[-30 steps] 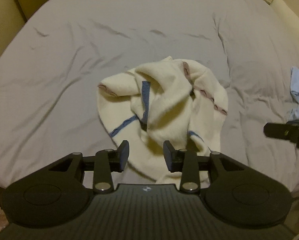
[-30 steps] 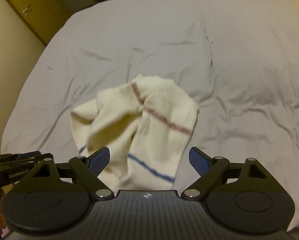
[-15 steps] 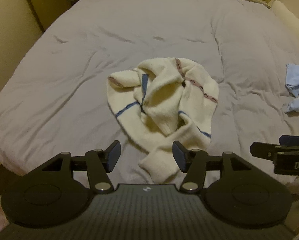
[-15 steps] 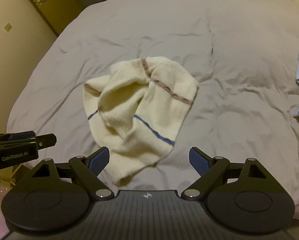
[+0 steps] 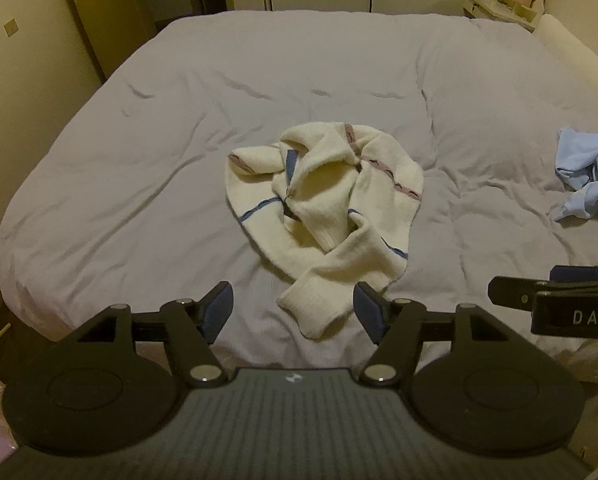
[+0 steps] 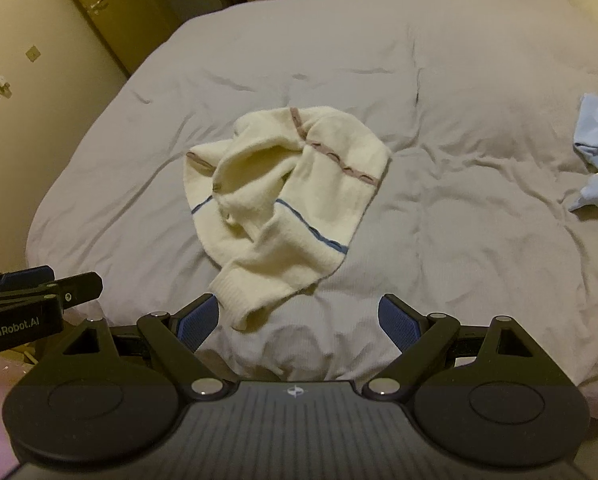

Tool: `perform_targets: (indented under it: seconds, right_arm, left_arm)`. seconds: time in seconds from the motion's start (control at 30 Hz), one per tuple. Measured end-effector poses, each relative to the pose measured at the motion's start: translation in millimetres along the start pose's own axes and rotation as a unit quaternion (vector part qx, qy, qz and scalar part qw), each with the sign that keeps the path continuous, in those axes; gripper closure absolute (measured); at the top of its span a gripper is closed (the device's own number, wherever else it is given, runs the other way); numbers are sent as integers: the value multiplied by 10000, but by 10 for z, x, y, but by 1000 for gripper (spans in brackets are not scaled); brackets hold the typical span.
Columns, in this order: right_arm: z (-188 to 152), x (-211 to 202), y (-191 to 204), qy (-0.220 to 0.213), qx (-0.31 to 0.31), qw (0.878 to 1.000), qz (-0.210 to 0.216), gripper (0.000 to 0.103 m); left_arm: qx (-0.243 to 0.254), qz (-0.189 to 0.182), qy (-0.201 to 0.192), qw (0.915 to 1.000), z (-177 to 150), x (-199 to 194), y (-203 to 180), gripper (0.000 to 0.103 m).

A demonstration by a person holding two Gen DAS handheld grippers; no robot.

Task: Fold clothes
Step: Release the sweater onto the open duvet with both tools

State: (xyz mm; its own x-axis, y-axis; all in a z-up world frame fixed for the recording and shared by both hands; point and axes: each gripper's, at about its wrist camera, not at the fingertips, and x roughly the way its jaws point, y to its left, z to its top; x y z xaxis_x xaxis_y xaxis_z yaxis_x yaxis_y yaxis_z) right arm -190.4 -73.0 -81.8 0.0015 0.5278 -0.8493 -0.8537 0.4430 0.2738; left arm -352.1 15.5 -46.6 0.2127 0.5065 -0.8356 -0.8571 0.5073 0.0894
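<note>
So your sweater [image 5: 327,204] sits crumpled mid-bed [image 5: 139,184], body buried under folds. Left tongs [image 5: 295,312] are opening, right tongs [image 6: 299,320] spread wide, both empty. Blue garment [image 5: 587,172] is cut off.

I see a cream sweater [image 5: 327,196] with blue and mauve stripes on grey bedding [image 5: 139,160]; pale blue garment [image 5: 587,164] at three o'clock.

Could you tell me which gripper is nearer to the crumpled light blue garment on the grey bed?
Right. The right gripper sits on the light blue garment's side; the left gripper, jaws opening, is farther off.
</note>
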Motion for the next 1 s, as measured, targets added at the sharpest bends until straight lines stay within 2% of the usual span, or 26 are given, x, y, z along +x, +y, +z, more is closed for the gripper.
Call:
perform_targets:
  seconds: [0.23,0.43,0.73,1.0]
  right_arm:
    - [-6,-82,29,-186,-27,9998,65,14]
    - [65,50,-21,-186,70,9998,1,14]
    - [322,631,-101,108,226,9995,-207,14]
    - [699,1531,-180,532,831,9939,-494,14]
  left_arm:
    - [-2,11,-49,10000,-4,16,61,35]
    - [-141,6,102,9998,83,295,264,34]
    - [-180,-83,567,9982,451,1188,611,34]
    - [211,-370,1077,9933,1029,2363,974,34]
